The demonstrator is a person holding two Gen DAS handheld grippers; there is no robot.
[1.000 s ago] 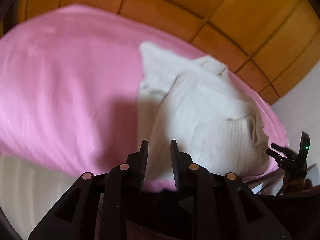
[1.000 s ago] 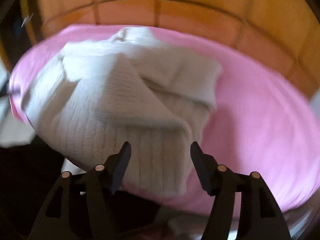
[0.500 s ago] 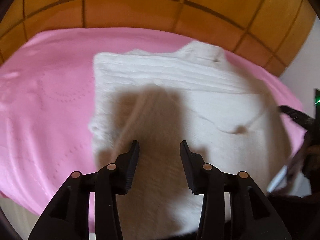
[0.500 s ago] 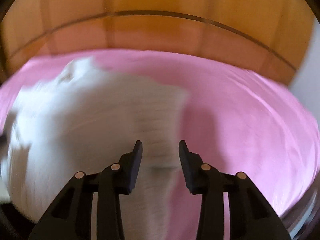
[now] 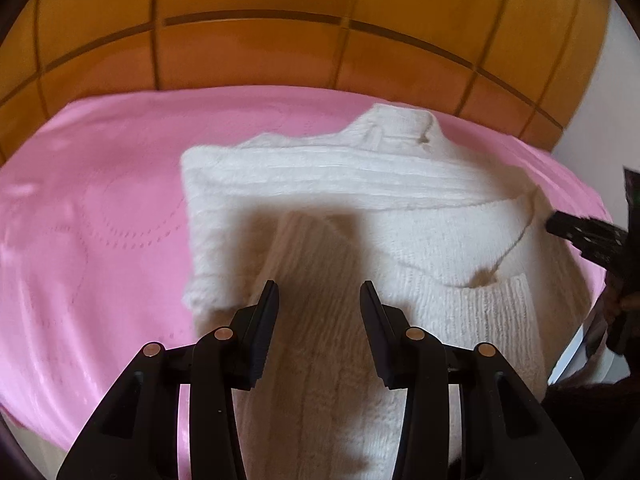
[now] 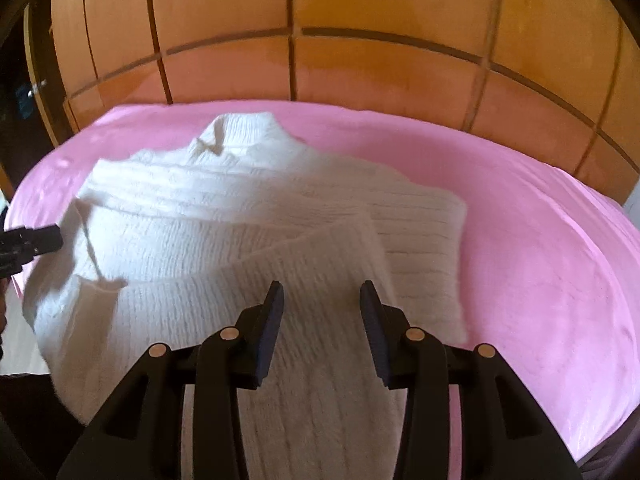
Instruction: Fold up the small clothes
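Note:
A cream ribbed knit sweater (image 5: 360, 200) lies on a pink sheet (image 5: 92, 208), collar at the far side and both sleeves folded across the body. It also shows in the right wrist view (image 6: 224, 232). My left gripper (image 5: 319, 294) is open and empty, hovering over the sweater's near part. My right gripper (image 6: 321, 294) is open and empty, above the folded sleeve end. Each gripper's tip shows at the other view's edge: the right one (image 5: 580, 236) and the left one (image 6: 28, 240).
A wooden panelled headboard (image 6: 360, 60) rises behind the pink sheet (image 6: 540, 240). A white wall (image 5: 600, 80) is at the far right. The bed's near edge drops off at the bottom left in the left wrist view.
Both grippers pulled back and steadied over the sweater. The left opened from nearly closed to wide. The right narrowed from wide, then reopened a little. The sweater now lies flatter with the sleeves folded in.

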